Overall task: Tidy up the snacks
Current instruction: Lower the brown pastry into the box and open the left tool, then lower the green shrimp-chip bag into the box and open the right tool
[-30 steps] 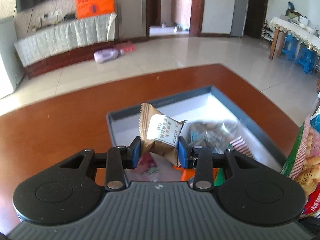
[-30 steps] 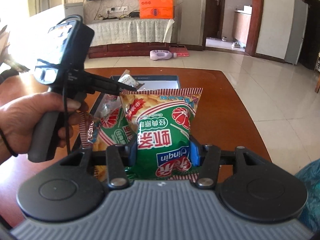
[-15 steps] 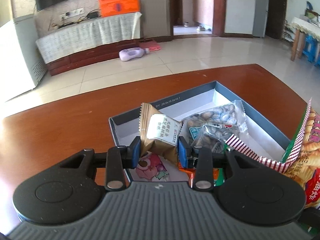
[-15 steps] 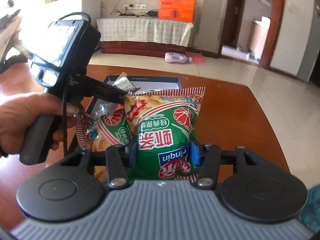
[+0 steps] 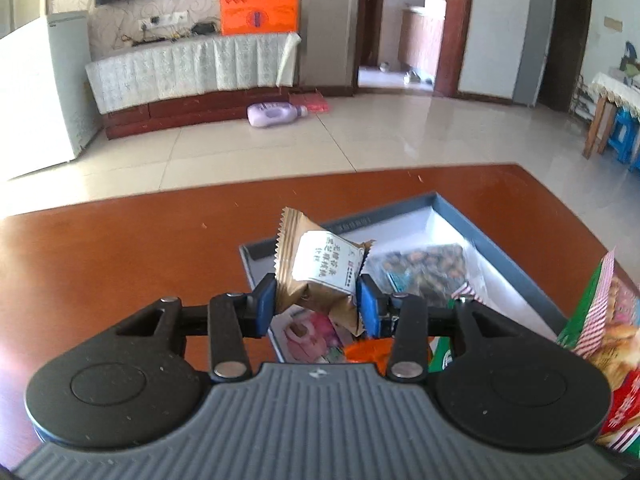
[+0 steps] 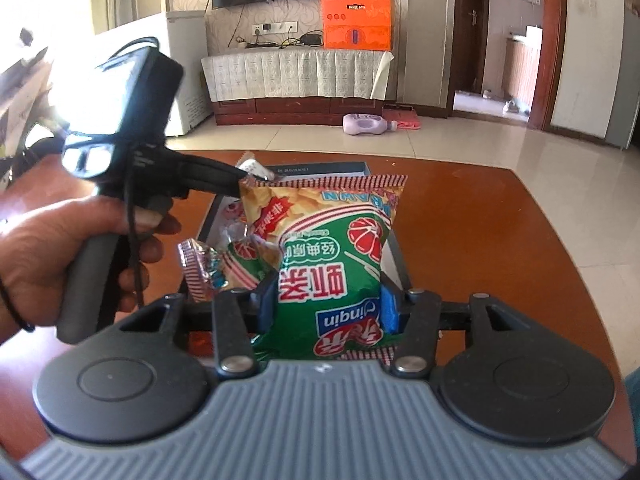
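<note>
Left wrist view: both claws carry snacks over the box, the left one now loosening.

Left claw (image 5: 318, 306), opening, has the brown biscuit packet (image 5: 320, 270) between its pads, tilted more than a second ago, above the box (image 5: 496, 248) on the bench (image 5: 120, 248). Right claw (image 6: 328, 306) stays clamped on the green crisp bag (image 6: 332, 272) just above the box's near end; the view has swung since.
</note>
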Demonstrator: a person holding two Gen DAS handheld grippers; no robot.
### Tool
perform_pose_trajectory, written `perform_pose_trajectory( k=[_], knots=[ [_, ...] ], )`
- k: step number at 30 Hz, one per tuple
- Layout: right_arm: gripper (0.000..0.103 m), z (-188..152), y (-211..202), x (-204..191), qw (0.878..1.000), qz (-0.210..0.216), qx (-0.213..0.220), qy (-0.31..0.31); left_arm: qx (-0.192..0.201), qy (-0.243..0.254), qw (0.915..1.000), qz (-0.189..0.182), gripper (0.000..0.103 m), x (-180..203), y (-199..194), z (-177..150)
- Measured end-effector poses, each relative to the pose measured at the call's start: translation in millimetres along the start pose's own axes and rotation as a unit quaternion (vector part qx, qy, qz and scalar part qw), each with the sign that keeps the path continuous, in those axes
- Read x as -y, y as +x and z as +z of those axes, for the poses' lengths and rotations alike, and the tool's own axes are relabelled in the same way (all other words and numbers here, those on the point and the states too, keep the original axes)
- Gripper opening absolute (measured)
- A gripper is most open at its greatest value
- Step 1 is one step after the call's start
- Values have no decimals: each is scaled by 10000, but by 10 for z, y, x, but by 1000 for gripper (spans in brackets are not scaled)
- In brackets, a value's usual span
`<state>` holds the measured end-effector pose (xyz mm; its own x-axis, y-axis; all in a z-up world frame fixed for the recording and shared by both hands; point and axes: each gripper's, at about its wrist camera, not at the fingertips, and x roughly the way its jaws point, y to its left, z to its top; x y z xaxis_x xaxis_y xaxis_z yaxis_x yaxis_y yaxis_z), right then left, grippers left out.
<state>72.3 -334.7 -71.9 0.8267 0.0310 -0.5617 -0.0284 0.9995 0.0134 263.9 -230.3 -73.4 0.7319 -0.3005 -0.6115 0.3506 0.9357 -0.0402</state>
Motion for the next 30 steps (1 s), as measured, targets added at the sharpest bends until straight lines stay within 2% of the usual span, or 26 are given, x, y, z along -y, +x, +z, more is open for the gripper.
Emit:
perform_pose_trajectory(
  k=[3,8,10,13,17,25,30],
  knots=[
    [53,-2,-14,-52,10000,-1,18,-75,42,-31,10000,76,55,9,-83,8],
    [53,18,-42,-76,9998,121,156,-67,75,-206,9997,137,56,-106,-96,43],
    [53,40,-69,-98,9995,146,254,-98,86,-256,9995,161,61,-159,-122,55],
    [53,17,-13,-119,9996,124,124,-224,102,-240,9994,222,61,-195,-150,56],
    [53,24,8,-122,9996,103,82,-248,116,-277,9994,145,64,-251,-197,68],
    [54,49,41,-206,9993,-25,118,-340,350,-187,9992,-17,83,-236,-341,99],
    [56,22,11,-263,9995,3,169,-285,411,14,9991,-63,85,-116,-414,133]
  ],
)
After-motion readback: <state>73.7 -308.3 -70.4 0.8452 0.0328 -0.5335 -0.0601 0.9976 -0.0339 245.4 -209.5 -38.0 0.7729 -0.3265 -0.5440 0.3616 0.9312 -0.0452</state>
